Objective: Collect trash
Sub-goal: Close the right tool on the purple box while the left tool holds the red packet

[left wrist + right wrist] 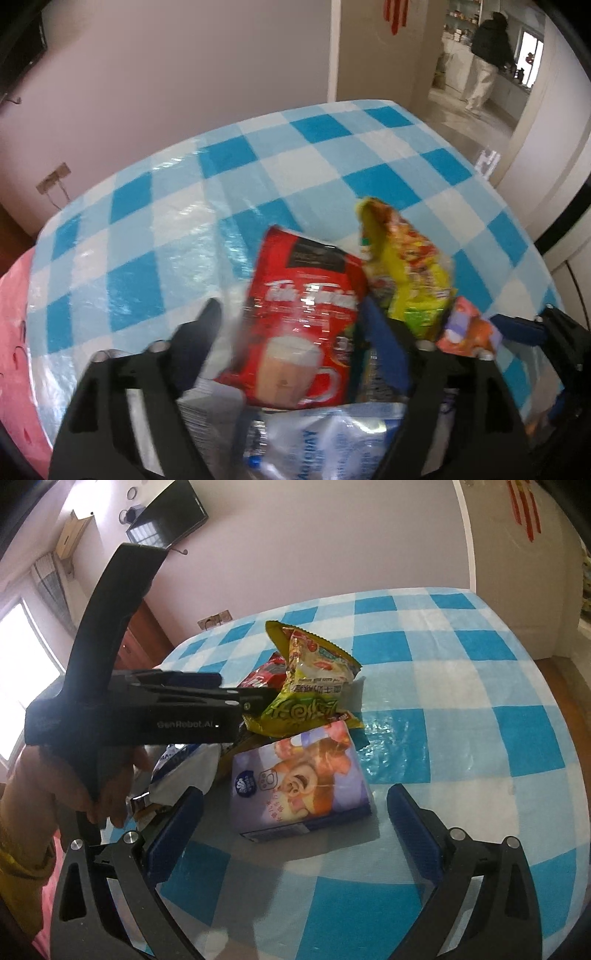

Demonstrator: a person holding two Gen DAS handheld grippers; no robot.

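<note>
A small heap of trash lies on the blue-checked tablecloth (155, 236). My left gripper (295, 330) stands open over it, with a red milk-tea pouch (306, 317) loose between its fingers and a silver-blue wrapper (325, 439) below. A crumpled yellow noodle packet (410, 273) lies just beyond. In the right wrist view, the left gripper (255, 698) reaches in from the left toward the yellow packet (310, 686). My right gripper (299, 819) is open, its blue pads (410, 819) either side of the near end of a purple tissue pack (299, 775), not touching it.
The table's far edge meets a pale wall, with a wall socket (55, 179) low on the left. Something pink (14, 332) sits at the table's left edge. A person (487, 55) stands in the room beyond the doorway. A dark screen (166, 517) hangs on the wall.
</note>
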